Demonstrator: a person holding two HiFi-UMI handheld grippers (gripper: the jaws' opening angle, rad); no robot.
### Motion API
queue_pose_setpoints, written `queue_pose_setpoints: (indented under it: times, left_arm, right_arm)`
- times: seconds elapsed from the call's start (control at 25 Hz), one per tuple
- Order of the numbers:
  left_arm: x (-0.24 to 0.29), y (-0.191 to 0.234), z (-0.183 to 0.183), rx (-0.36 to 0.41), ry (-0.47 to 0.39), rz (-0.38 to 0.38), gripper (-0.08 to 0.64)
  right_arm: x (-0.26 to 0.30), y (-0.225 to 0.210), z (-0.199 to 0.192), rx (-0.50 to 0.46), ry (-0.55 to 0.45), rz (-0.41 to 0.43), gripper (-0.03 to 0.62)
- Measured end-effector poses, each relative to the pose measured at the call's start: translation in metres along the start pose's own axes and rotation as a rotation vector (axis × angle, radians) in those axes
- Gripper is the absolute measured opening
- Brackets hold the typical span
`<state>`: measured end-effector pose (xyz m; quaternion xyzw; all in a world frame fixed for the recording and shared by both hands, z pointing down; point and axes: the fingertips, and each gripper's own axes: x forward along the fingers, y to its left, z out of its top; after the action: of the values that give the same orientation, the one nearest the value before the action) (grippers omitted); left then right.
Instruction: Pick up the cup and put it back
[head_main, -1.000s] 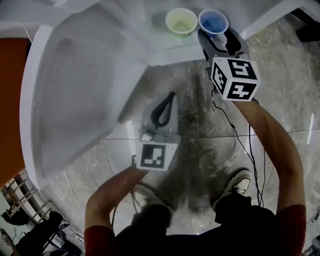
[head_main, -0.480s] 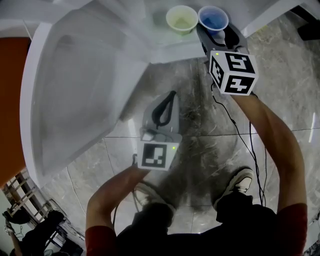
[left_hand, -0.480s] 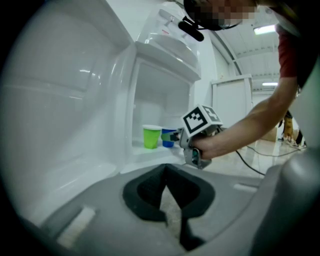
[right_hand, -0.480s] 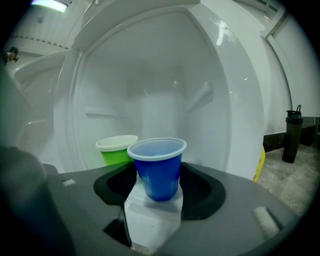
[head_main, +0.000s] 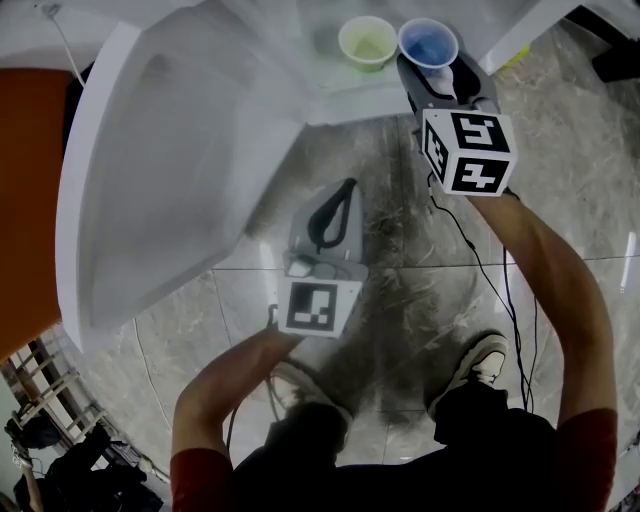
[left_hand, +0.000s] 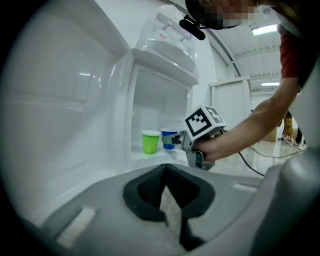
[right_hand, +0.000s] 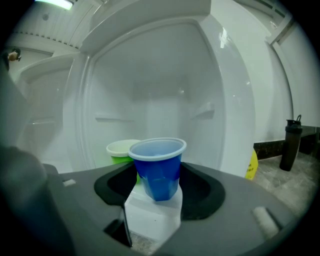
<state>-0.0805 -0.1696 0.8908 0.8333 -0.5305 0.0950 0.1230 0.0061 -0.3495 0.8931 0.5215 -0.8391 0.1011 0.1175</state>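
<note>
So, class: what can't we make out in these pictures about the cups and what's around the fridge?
Base of the blue cup: in the right gripper view, the right gripper's body covers it; resting or lifted is unclear.
Most of the green cup: same view, behind the blue cup.
The yellow object: cut off by the fridge wall.
The dark bottle: too small to identify further.

1 obstacle on the shelf (head_main: 335, 90): green cup (head_main: 367, 42), just left of the blue cup (head_main: 428, 42). Right side open up to the fridge wall (right_hand: 235, 100). Open door (head_main: 150, 180) walls off the far left.
</note>
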Motion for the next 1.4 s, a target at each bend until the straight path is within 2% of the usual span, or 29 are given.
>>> queue_pose_setpoints:
  times: [0.44, 0.72, 1.4]
  left_arm:
    - [-0.022, -0.007, 0.029, 0.037, -0.054, 0.011, -0.002]
    - [-0.034, -0.01, 0.04, 0.064, -0.058, 0.012, -0.002]
    - [-0.056, -0.009, 0.054, 0.099, -0.086, 0.016, -0.002]
  right_arm:
    - [-0.037, 0.015, 0.011, -0.032, 0.005, 0.044, 0.264]
    - [-0.064, 0.029, 0.017, -0.049, 0.0, 0.09, 0.262]
    - [-0.127, 0.08, 0.014, -0.1, 0.015, 0.251, 0.262]
